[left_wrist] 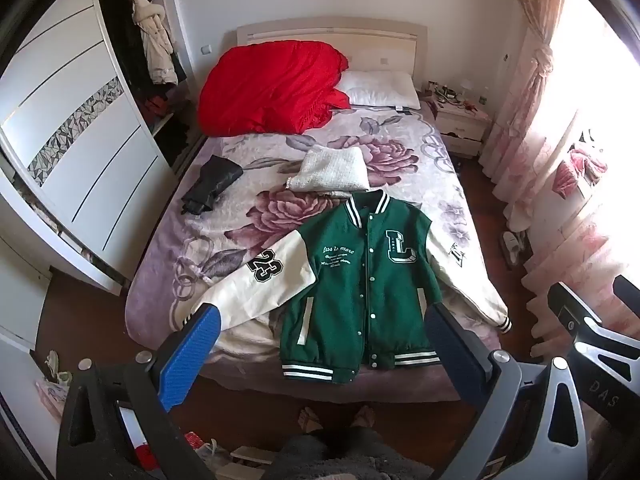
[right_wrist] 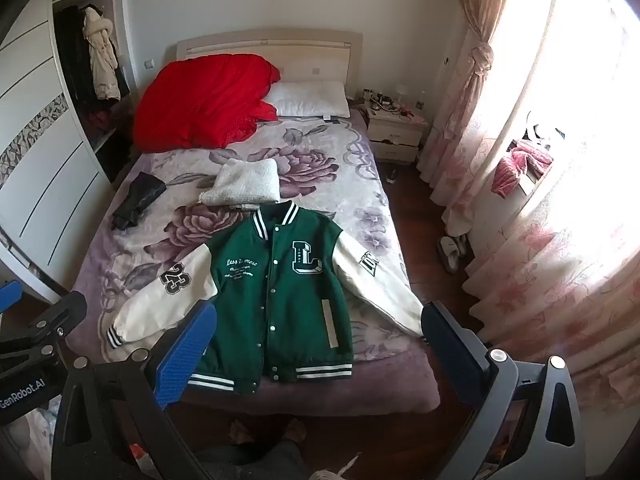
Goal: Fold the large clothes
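A green varsity jacket (left_wrist: 360, 280) with cream sleeves lies face up and snapped shut on the near half of the bed (left_wrist: 420, 152), collar toward the far headboard and striped hem at the near edge, so its long axis runs near to far, straight away from the person standing at the foot of the bed. Both sleeves are spread outward and slant toward the near corners: the left sleeve (left_wrist: 256, 284), with the "23" patch, ends just beside the left gripper (left_wrist: 320, 344), and the right sleeve (right_wrist: 376, 284) reaches its cuff close to the right gripper (right_wrist: 320, 344). Both grippers hang above the near edge, angled down at the jacket, each with its jaws spread fully wide and nothing between them; neither touches the cloth. In the left wrist view the jacket body sits between the two blue-padded fingers (left_wrist: 192, 352), with the hem nearest. Because the garment lies symmetric ahead of the person, each hand appears nearer its own sleeve, so the likely first fold is to bring a sleeve inward across the chest, the left gripper taking the left cuff and the right gripper the right cuff. A folded white fleece item (left_wrist: 332, 170) touches the far side of the collar, a black garment (left_wrist: 212, 188) lies well apart to the far left, and a red quilt (left_wrist: 272, 84) is heaped by the pillow (left_wrist: 380, 88).
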A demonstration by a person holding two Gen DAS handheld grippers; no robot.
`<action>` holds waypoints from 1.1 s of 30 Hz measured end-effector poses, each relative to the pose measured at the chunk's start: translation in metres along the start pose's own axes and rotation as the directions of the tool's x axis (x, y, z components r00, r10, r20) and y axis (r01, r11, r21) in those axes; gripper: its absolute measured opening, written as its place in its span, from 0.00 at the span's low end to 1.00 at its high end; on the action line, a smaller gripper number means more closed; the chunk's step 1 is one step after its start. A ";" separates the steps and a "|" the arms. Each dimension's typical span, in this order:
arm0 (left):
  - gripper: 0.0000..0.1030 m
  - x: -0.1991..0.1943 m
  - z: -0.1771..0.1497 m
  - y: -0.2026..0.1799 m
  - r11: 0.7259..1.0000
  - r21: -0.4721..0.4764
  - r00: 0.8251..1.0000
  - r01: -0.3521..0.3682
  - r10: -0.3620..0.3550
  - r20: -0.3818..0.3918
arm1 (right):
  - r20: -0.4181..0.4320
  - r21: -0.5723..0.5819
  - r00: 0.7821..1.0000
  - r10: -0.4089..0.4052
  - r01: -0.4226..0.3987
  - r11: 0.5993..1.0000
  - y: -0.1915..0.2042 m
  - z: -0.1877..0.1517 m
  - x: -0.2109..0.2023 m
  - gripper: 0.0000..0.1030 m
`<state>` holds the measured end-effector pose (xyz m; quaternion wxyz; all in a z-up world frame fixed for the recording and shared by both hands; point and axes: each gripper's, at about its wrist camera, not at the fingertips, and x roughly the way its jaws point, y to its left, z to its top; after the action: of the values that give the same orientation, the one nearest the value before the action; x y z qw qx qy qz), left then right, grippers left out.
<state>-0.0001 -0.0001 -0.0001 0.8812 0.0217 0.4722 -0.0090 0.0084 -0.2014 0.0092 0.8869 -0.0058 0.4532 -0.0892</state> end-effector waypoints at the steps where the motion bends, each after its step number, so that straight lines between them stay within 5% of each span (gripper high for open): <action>1: 1.00 0.000 0.000 0.000 1.000 0.004 1.000 -0.005 0.005 0.001 | 0.003 0.002 1.000 0.002 -0.002 1.000 0.000 0.000 0.000 1.00; 33: 1.00 -0.011 0.010 0.001 1.000 -0.021 1.000 0.013 -0.013 0.001 | 0.005 -0.001 1.000 0.007 -0.007 1.000 0.000 -0.001 -0.004 1.00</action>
<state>0.0028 -0.0001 0.0145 0.8814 0.0095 0.4722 -0.0099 0.0052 -0.2007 0.0123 0.8884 -0.0047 0.4509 -0.0861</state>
